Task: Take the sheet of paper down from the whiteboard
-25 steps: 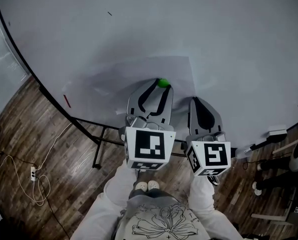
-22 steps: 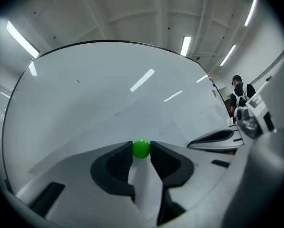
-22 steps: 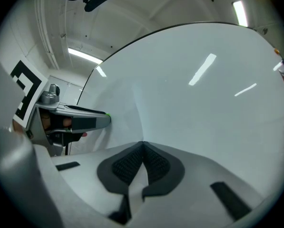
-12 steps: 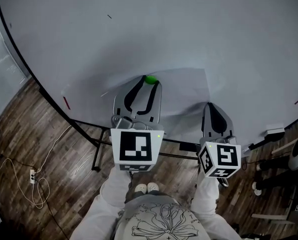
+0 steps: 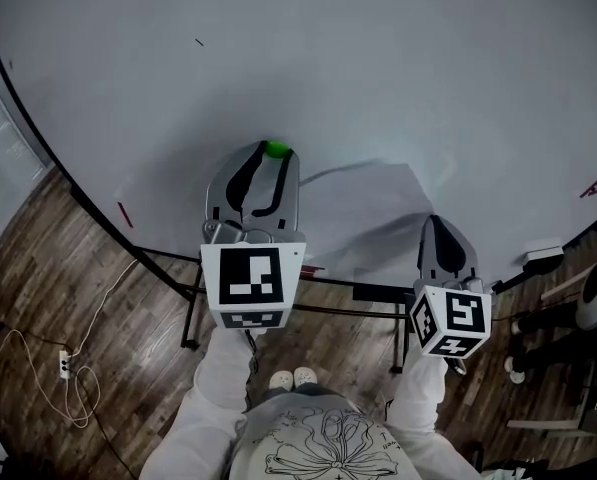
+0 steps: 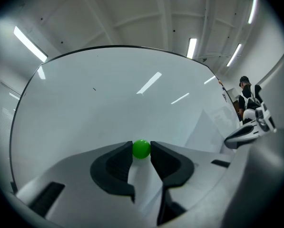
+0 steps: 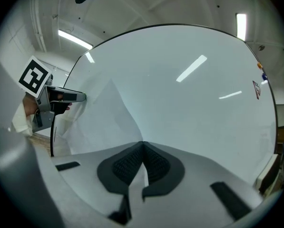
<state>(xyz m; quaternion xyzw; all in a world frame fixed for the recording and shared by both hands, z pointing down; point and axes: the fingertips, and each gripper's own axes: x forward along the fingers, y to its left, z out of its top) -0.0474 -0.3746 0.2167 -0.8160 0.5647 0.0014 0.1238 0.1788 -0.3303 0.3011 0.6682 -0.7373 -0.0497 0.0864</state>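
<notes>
In the head view the white sheet of paper (image 5: pixel 373 213) hangs loose in front of the whiteboard (image 5: pixel 378 58), and its right edge is pinched in my right gripper (image 5: pixel 435 220), which is shut on it. My left gripper (image 5: pixel 275 154) is to the left of the sheet, off the paper, shut on a small green ball magnet (image 5: pixel 276 149). The left gripper view shows the magnet (image 6: pixel 141 148) clamped between the jaw tips and the paper (image 6: pixel 213 127) off to the right. In the right gripper view the paper (image 7: pixel 103 118) runs left from the closed right gripper (image 7: pixel 142 143).
The whiteboard stands on a dark metal frame (image 5: pixel 193 313) over a wood floor. A white cable with a power strip (image 5: pixel 66 363) lies at lower left. An eraser (image 5: pixel 543 256) sits on the board's ledge at right. A person (image 6: pixel 246 91) stands far right.
My left gripper has carried the green magnet left and up, off the sheet. My right gripper has moved right with the paper's edge, and the sheet now hangs free of the board.
</notes>
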